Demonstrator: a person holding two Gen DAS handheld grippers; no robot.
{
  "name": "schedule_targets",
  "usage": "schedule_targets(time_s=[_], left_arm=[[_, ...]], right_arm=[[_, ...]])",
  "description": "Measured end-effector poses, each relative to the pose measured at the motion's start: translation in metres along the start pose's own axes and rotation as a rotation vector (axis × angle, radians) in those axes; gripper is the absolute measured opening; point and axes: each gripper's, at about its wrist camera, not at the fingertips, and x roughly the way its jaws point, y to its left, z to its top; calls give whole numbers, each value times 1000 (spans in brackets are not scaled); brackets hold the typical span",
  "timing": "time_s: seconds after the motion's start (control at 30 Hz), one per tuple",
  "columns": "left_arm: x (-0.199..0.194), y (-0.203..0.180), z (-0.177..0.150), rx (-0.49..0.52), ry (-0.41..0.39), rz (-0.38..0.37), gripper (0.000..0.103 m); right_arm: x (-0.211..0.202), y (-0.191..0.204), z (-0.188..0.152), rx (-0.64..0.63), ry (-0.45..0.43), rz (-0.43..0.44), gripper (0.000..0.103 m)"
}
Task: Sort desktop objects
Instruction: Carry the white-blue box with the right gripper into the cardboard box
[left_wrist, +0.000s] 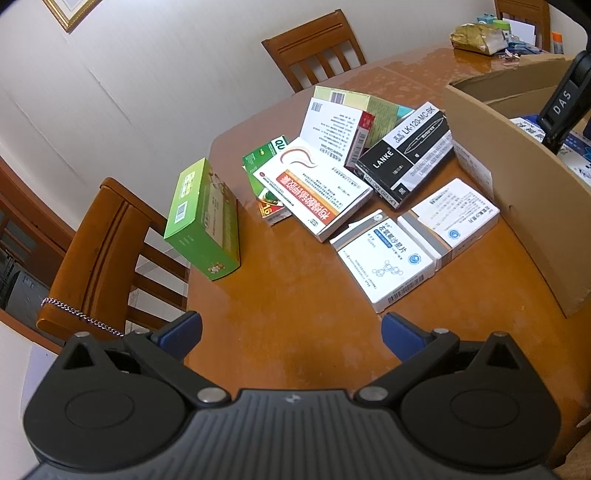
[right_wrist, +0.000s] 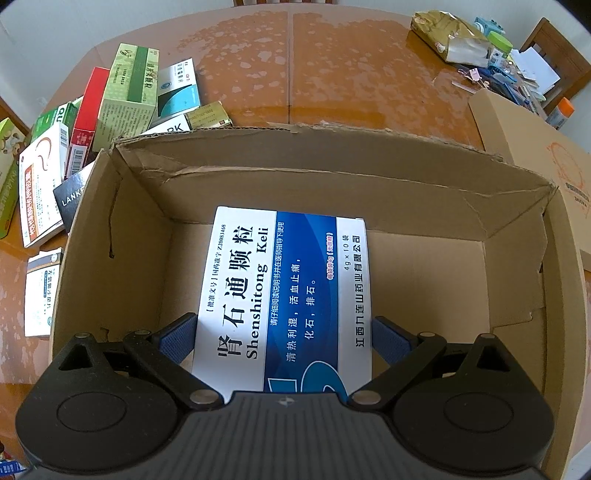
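My right gripper (right_wrist: 283, 338) is shut on a blue and white medicine box (right_wrist: 284, 291), gripping its two long sides. It holds the box flat inside the open cardboard carton (right_wrist: 332, 162), low over the carton's floor. My left gripper (left_wrist: 291, 332) is open above bare tabletop with nothing between its fingers. Ahead of it lies a loose heap of boxes: two white medicine boxes (left_wrist: 384, 258) nearest, a white and orange box (left_wrist: 314, 192), a black LANKE pen box (left_wrist: 406, 155) and a green box (left_wrist: 203, 218) standing on edge at the left.
The carton's wall (left_wrist: 517, 206) stands to the right of the heap on the round wooden table (left_wrist: 280, 280). Wooden chairs (left_wrist: 96, 254) stand at the left and far edges. A crumpled bag and small clutter (right_wrist: 480, 48) sit at the far right, beside a cardboard lid (right_wrist: 535, 158).
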Motion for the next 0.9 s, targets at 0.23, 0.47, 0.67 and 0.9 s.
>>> schedule_targets(time_s=[0.23,0.47,0.67,0.9], left_arm=[[2,0,1,1,3,-5,103],[4,0,2,4,7,-5,103],[5,-2,3,15,6,-6,103],[6,-1,4,15,8,-3,103]], right_arm=[[1,1,0,0,1,2,100],[2,3,2,0,2,12,100],[5,13,2,-19,7,34,100],[7,12,3,-15,8,39,100]])
